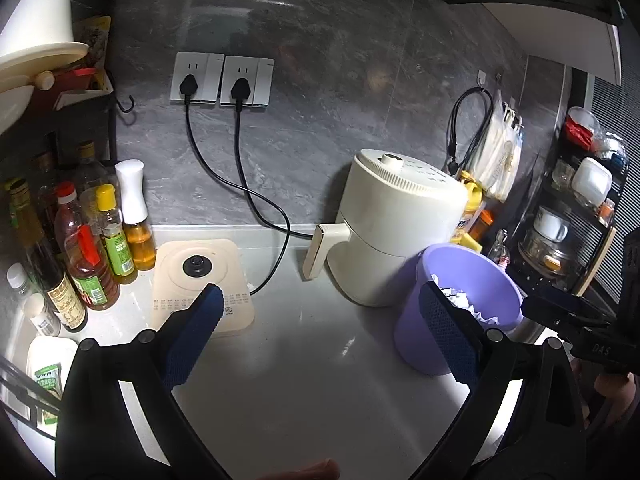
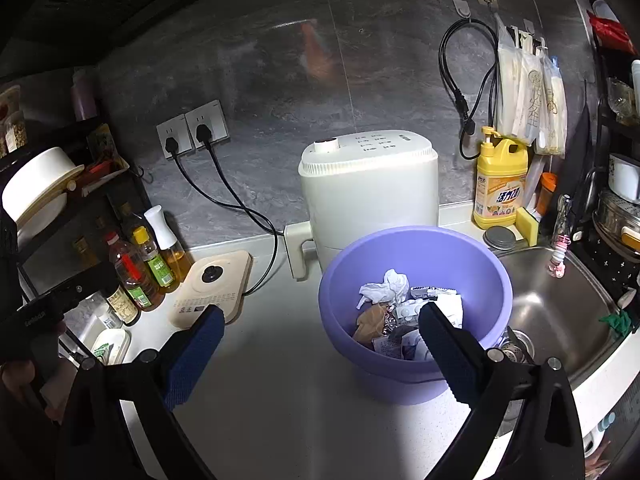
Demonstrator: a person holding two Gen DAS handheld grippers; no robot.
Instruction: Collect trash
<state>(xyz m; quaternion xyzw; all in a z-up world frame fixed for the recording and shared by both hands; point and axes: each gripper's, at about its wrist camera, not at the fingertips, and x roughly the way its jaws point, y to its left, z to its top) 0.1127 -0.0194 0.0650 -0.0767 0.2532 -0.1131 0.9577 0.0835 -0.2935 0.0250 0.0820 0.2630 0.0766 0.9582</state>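
A purple bin (image 2: 416, 256) stands on the white counter (image 2: 280, 400) in front of a cream appliance. It holds crumpled white tissue (image 2: 384, 286), a brown scrap (image 2: 370, 322) and several wrappers. It also shows at the right of the left wrist view (image 1: 472, 276). My right gripper (image 2: 320, 322) is open and empty, its right finger over the bin's near rim. My left gripper (image 1: 320, 300) is open and empty above the counter, left of the bin. The right gripper's body (image 1: 576, 312) shows at the right edge of the left wrist view.
A cream appliance (image 1: 396, 236) with a handle stands behind the bin. A kettle base (image 1: 200, 280) and oil bottles (image 1: 100, 248) are at the left. A steel sink (image 2: 560, 304), yellow detergent bottle (image 2: 500, 180) and black rack (image 1: 572, 216) are at the right. Cords (image 1: 248, 188) run from wall sockets.
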